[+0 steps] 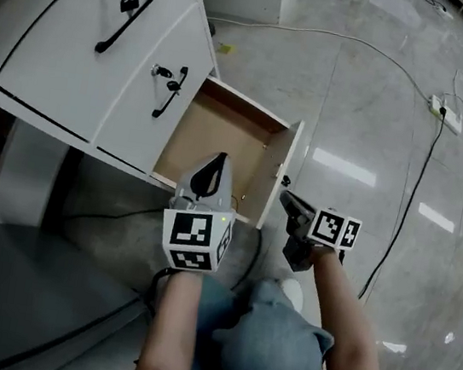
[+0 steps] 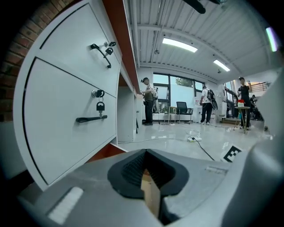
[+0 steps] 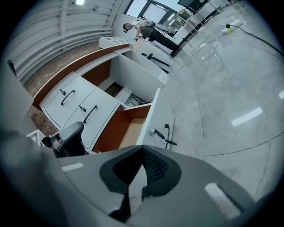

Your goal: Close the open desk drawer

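The open drawer [image 1: 214, 130] juts from the white desk, showing a bare brown inside. Its white front panel [image 1: 279, 171] faces right. In the right gripper view the front panel [image 3: 162, 117] carries a black handle [image 3: 169, 136] and a lock. My left gripper [image 1: 214, 162] hangs over the drawer's near edge, jaws together and nothing held. In its own view the left gripper [image 2: 145, 155] points past the closed drawers [image 2: 66, 119]. My right gripper [image 1: 286, 199] is shut and empty, just right of the front panel. The right gripper [image 3: 143, 150] points at that panel from a short way off.
Two closed drawers with black handles [image 1: 125, 22] and padlocks sit left of the open one. A power strip [image 1: 446, 114] and its cable lie on the glossy floor at right. The holder's knee in jeans [image 1: 271, 350] is below the grippers. People [image 2: 148, 99] stand far off.
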{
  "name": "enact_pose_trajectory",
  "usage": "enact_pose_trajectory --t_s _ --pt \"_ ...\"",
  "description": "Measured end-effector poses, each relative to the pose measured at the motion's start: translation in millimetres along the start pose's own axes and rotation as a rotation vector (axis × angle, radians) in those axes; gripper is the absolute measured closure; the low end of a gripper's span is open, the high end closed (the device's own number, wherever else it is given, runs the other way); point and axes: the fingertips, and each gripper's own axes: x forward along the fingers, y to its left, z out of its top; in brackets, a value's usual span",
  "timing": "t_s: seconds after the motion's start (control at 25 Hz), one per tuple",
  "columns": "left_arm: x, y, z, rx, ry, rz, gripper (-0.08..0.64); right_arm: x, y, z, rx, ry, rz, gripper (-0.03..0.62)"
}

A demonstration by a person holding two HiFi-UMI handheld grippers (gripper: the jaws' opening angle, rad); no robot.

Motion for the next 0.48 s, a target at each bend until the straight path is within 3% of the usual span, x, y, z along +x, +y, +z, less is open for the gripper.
enact_pose_trajectory --t_s 0.24,0.36,0.48 --pt "5.2 4.7 -6.6 0.021 -0.043 0.008 0.560 19.6 -31.2 -11.1 0.109 -0.042 0.010 0.592" --pt "5.1 6.3 -8.3 0.030 -0.051 0.014 0.560 31.0 -39.8 -16.4 0.150 -0.042 0.025 0.522" --pt "4.9 8.7 -11.1 0.038 -0.053 0.028 0.561 43.5 -50.4 -21.4 0.191 -0.044 0.021 0.518"
